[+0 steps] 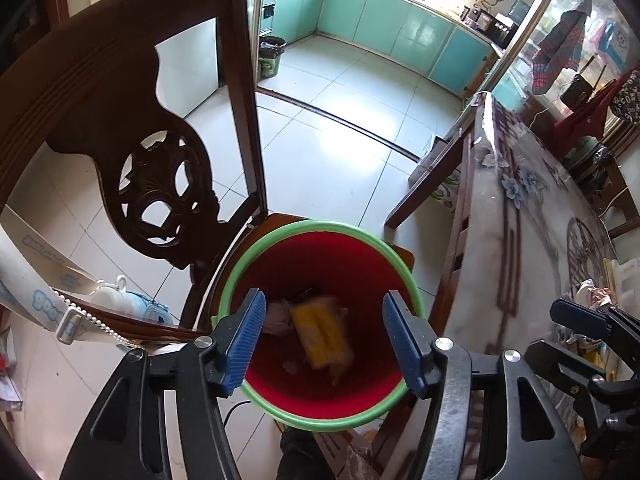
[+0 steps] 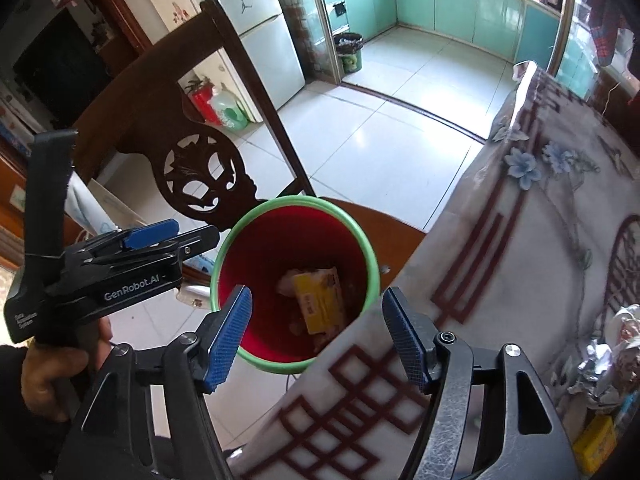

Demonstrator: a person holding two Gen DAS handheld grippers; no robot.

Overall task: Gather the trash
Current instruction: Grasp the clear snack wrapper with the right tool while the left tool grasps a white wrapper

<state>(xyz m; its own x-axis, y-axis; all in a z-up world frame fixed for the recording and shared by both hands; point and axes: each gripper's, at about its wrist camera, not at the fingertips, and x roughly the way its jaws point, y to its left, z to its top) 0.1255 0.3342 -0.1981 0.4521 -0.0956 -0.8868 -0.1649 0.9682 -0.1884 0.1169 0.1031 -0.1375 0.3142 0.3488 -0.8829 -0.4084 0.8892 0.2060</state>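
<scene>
A red bin with a green rim (image 1: 280, 236) (image 2: 362, 236) stands on a wooden chair seat beside the table. A yellow packet (image 1: 322, 334) (image 2: 320, 300) and a crumpled pinkish wrapper (image 1: 276, 314) (image 2: 286, 282) lie inside it. My left gripper (image 1: 324, 340) hangs open and empty right above the bin; it also shows at the left of the right wrist view (image 2: 152, 234). My right gripper (image 2: 316, 334) is open and empty over the table edge and the bin's near side. Crumpled foil and wrappers (image 2: 600, 364) and a yellow packet (image 2: 594, 442) lie on the table at the right.
A carved dark wooden chair back (image 1: 160, 184) (image 2: 200, 176) rises left of the bin. The table with a flowered cloth (image 1: 528, 216) (image 2: 520, 240) fills the right side. White tiled floor (image 1: 332, 152) leads to a kitchen with teal cabinets. A white teapot (image 1: 114, 294) sits low left.
</scene>
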